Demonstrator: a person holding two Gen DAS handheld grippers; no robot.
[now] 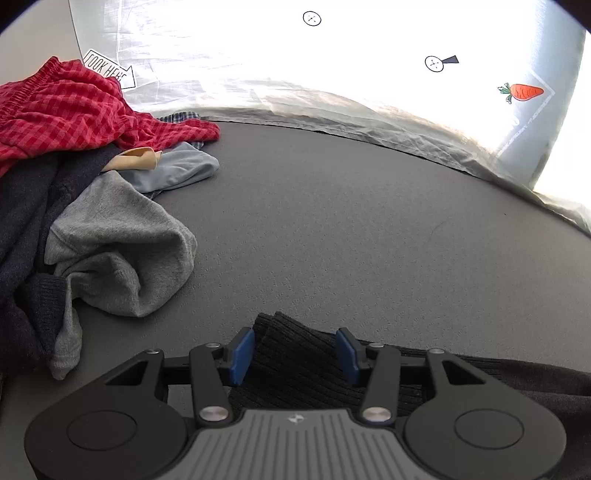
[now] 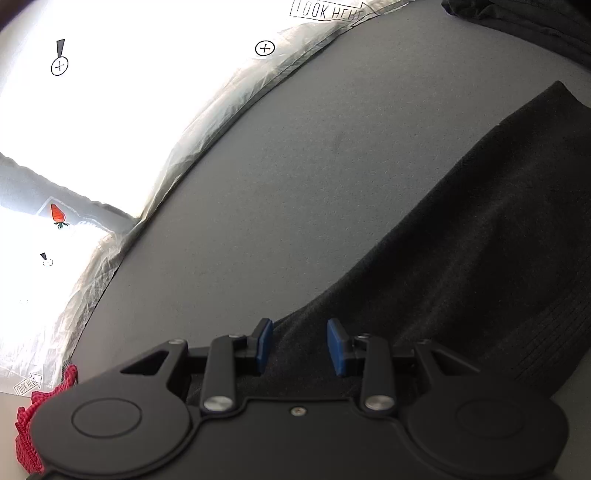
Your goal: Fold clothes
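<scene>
A black ribbed knit garment [image 1: 480,373] lies flat on the dark grey table [image 1: 332,221]; in the right wrist view it [image 2: 461,240] stretches as a long band from the lower middle to the upper right. My left gripper [image 1: 294,354] stands open just above its ribbed end, which lies between the blue pads [image 1: 242,354] without being pinched. My right gripper [image 2: 300,347] is open too, over the garment's edge, with a clear gap at each pad [image 2: 337,347].
A heap of clothes lies at the left: red checked cloth [image 1: 66,107], a grey piece [image 1: 118,251], navy knit [image 1: 26,221], light blue fabric [image 1: 177,170]. Crinkled white sheeting [image 1: 295,92] borders the table's far edge. Another dark garment [image 2: 535,22] lies at the top right.
</scene>
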